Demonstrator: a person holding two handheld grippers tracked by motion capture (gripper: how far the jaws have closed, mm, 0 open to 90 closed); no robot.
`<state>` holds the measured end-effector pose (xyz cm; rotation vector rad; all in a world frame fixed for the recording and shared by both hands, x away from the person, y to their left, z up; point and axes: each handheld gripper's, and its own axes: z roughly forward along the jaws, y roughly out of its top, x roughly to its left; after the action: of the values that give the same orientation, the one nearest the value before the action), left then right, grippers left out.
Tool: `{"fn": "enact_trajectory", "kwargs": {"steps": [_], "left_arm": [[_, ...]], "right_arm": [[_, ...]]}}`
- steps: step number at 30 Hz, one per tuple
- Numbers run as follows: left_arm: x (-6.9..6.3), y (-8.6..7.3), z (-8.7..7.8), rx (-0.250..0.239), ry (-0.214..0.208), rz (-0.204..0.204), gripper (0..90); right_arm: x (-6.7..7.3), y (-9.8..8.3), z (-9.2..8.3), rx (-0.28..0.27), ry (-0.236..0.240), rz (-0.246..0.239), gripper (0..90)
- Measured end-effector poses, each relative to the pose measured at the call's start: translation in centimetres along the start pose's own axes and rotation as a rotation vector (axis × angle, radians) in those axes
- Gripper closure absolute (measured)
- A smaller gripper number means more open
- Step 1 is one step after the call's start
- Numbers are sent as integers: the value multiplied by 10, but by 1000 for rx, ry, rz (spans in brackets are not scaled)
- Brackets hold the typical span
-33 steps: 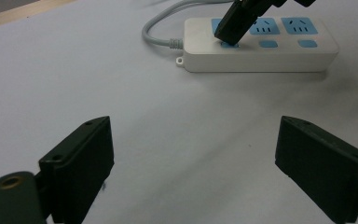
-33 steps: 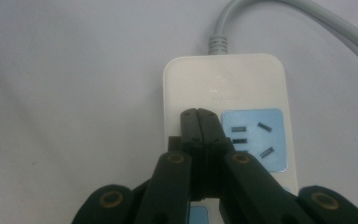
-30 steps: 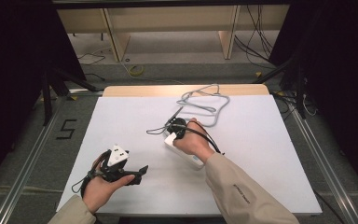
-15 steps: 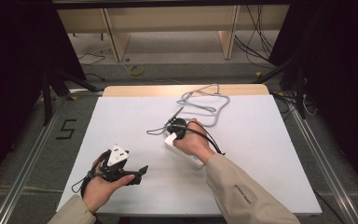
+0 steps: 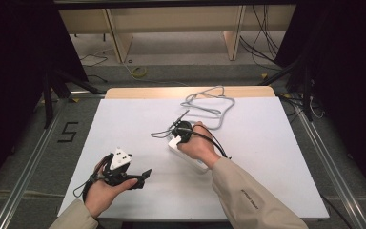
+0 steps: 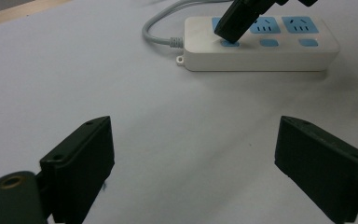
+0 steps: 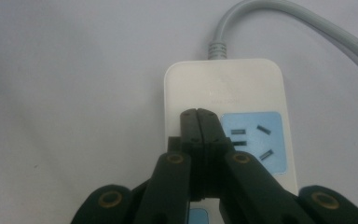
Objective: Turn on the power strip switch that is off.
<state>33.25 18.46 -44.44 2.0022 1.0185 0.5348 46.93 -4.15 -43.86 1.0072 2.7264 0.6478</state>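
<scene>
White table (image 5: 267, 157), dark surroundings. Strip (image 7: 223, 93) lies at centre, cord (image 5: 209, 102) coiled toward 12 o'clock. Right gripper (image 7: 198, 114), jaws pressed together with nothing between, tips on the strip's end switch. Left gripper (image 5: 145, 174) at 7 o'clock, jaws wide, nothing between.

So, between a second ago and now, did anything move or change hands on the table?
Nothing visibly changed. The right gripper stays shut, tips on the power strip by its blue switch; the left gripper stays open, off to the side over the white table.
</scene>
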Motion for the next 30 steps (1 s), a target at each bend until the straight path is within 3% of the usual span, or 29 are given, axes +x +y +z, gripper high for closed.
{"fn": "enact_trajectory", "kwargs": {"steps": [11,30], "left_arm": [[0,0,0,1,-1,-1,115],[0,0,0,2,2,-2,117]], "right_arm": [[-3,-1,-6,-65,21,4,900],[-7,-13,-22,-126,13,3,824]]}}
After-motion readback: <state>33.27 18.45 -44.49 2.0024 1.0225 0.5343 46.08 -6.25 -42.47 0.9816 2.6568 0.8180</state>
